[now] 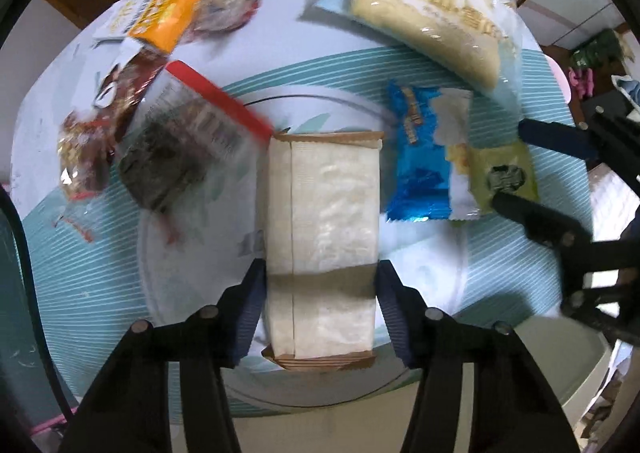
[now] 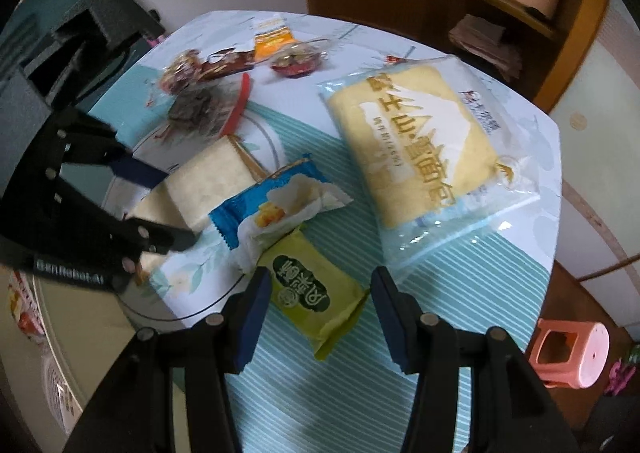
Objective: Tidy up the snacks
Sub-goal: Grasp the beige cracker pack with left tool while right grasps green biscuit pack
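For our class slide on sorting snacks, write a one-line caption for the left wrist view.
Left tool closes on a white snack packet among other wrapped snacks on the striped tablecloth.

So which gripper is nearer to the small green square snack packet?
Right. The right gripper straddles the small green square snack packet, apparently not pressing it. The left gripper is beside it, around the white-and-brown wrapped bar.

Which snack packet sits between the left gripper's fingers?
The white packet with brown ends, the only one between the left gripper fingers; the blue packet lies to one side.
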`<action>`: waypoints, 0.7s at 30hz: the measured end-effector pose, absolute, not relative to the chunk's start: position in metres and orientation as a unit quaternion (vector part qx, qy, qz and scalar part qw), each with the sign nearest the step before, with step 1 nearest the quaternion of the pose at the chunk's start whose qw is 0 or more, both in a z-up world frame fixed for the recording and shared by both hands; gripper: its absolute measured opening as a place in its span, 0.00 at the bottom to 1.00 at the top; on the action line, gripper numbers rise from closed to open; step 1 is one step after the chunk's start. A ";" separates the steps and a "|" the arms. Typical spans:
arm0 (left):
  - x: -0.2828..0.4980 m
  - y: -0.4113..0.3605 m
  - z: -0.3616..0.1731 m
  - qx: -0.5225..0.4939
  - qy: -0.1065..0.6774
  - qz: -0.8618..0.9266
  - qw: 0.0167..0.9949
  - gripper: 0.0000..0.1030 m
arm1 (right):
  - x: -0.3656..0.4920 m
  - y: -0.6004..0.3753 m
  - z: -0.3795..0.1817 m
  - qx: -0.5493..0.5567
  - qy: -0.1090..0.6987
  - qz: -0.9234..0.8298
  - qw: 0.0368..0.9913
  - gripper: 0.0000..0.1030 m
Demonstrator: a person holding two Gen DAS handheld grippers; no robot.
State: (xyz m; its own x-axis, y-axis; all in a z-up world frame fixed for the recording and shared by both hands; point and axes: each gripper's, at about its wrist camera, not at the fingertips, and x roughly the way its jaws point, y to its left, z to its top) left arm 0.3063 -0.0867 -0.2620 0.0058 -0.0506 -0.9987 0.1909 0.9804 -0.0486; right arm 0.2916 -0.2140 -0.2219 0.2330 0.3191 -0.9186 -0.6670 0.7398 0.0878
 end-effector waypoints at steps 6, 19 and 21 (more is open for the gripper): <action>0.306 -0.063 -0.258 0.047 0.705 -0.087 0.702 0.52 | 0.294 -0.202 -0.224 -0.153 0.544 0.357 0.744 0.51; 0.311 -0.083 -0.255 0.067 0.697 -0.087 0.708 0.55 | 0.284 -0.167 -0.236 -0.222 0.566 0.345 0.715 0.63; 0.311 -0.083 -0.252 0.067 0.694 -0.090 0.711 0.51 | 0.282 -0.162 -0.237 -0.236 0.562 0.329 0.721 0.58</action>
